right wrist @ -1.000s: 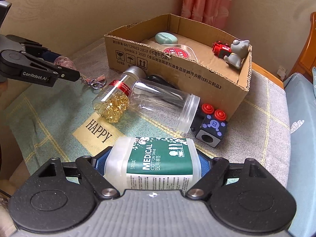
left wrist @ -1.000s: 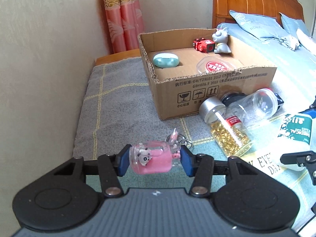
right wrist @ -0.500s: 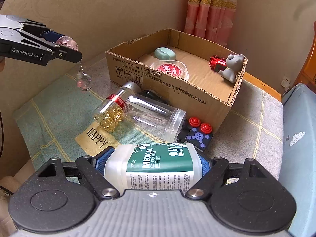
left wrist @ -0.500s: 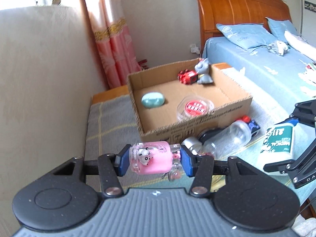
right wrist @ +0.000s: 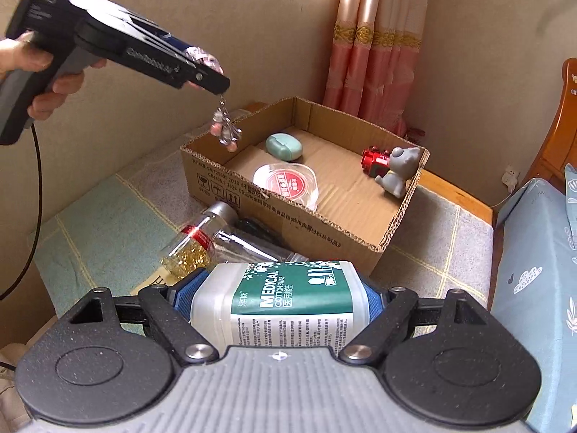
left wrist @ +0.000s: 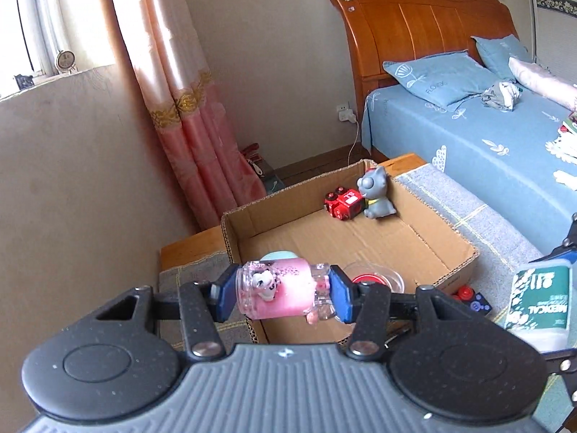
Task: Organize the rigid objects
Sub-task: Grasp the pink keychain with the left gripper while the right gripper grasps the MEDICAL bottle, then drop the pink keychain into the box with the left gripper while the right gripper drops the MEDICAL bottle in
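Bedside, on a checked cloth (right wrist: 108, 223), sits an open cardboard box (right wrist: 400, 213). Above its near-left corner the left gripper (left wrist: 283, 290) clamps a pink keychain bottle (left wrist: 277, 290) sideways, charms dangling. Inside lie a mint case (right wrist: 284, 146), a red-lidded clear dish (right wrist: 286, 182), a red toy car (right wrist: 375, 162) and a grey cat figure (right wrist: 396, 173). The right gripper (right wrist: 279, 301) pinches a cotton swab jar (right wrist: 277, 301) before the box's front wall, above a capsule bottle (right wrist: 194, 249).

A home bedroom: a wooden-headboard bed (left wrist: 425, 32) with blue pillows (left wrist: 438, 77) and pink curtains (left wrist: 180, 101).
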